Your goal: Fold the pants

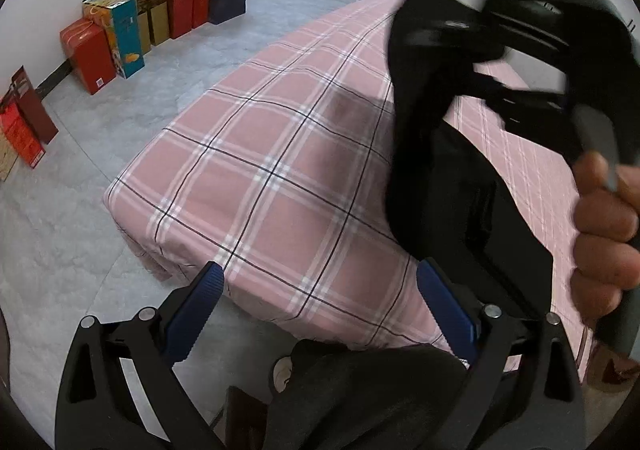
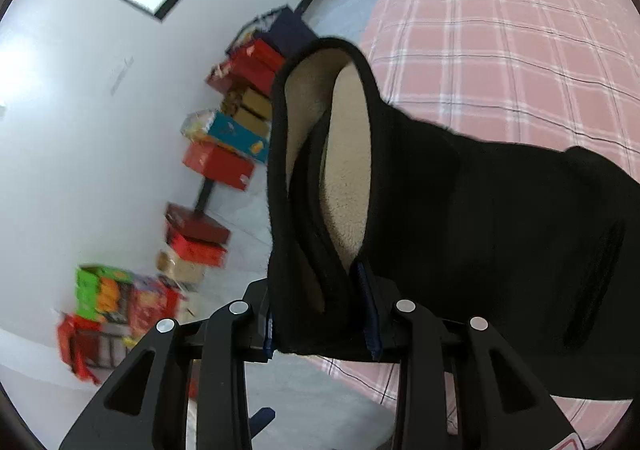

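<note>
Currently the right claw [image 2: 322, 314] pinches the black pants [image 2: 460, 230] at a cream-lined opening, lifting that end off the bed [image 2: 520, 50] so the cloth hangs free for laying flat; the rest drapes right, down toward the plaid sheet. Left claw [image 1: 316, 310] stands wide, holding nothing, near the bed's foot corner. Bed surface lies bare to the far side; gift boxes [image 1: 108, 38] line the left wall, well apart.
</note>
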